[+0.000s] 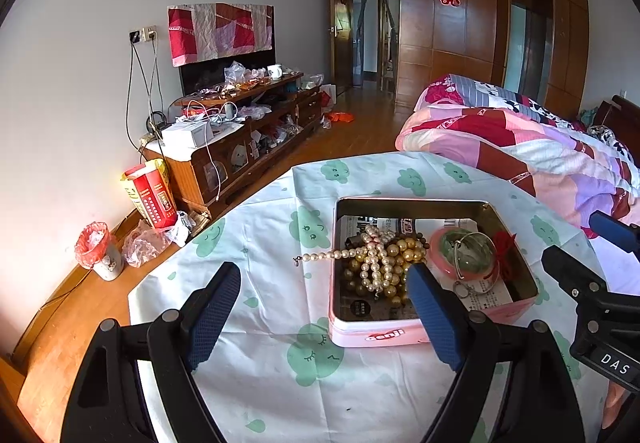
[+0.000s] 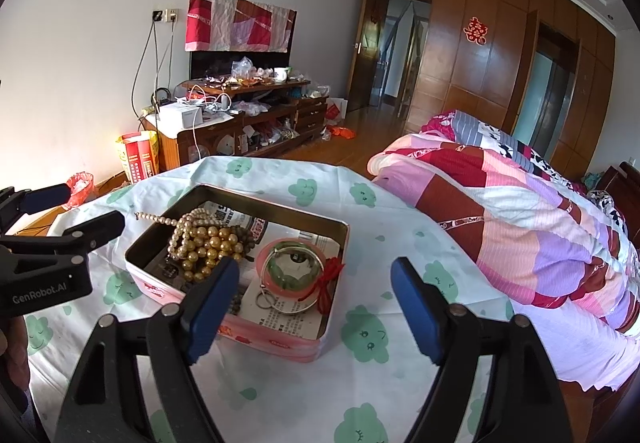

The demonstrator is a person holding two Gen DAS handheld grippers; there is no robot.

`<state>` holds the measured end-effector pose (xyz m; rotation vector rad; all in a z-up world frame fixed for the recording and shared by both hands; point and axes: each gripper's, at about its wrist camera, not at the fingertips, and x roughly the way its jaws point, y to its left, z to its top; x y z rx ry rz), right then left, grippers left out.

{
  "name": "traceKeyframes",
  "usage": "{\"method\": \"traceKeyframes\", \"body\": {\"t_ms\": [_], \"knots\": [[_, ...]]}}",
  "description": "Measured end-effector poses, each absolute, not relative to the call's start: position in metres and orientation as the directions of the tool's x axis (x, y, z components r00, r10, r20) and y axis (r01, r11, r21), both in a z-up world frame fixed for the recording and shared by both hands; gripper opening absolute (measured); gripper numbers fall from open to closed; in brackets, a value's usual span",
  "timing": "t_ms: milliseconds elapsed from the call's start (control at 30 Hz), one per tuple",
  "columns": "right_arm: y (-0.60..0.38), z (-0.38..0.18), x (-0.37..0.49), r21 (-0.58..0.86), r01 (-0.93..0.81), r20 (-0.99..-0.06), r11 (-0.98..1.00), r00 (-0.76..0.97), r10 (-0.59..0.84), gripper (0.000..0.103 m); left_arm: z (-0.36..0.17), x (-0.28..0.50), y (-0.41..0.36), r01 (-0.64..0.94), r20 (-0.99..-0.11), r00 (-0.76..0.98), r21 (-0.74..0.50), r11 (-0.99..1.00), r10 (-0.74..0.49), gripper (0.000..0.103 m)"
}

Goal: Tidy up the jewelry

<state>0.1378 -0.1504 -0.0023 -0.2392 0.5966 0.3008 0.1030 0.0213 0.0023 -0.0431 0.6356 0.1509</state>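
"GenRobot.AI" on left gripper [image 2: 100,211]

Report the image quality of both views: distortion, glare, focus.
Left wrist view: strong fisheye bending, dark corners, a warm glare on the wall at left; the tin and pearl necklace are sharp. Right wrist view: same bending, milder glare low on the left wall; the tin and green bangle are sharp, the tablecloth evenly lit.
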Motion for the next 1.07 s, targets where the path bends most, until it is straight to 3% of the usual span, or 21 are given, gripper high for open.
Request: {"method": "traceKeyframes", "body": {"t_ms": [767,1067], "knots": [[-0.151,-0.001,0.1332,-0.139,-0.344,-0.568,0.929,0.796,0.209,0.081,-0.0011,0.1042,0.0206,-0.17,-0.609,0.781,0.009,0.985,0.14,0.086],[-0.1527,-0.0017,0.1327,-0.136,-0.341,-0.57,0.93,0.795,0.208,0.081,-0.0002,0.0993,0.0155,-0.158,-0.578,0.801,0.046,0.986,0.156,0.086]]}}
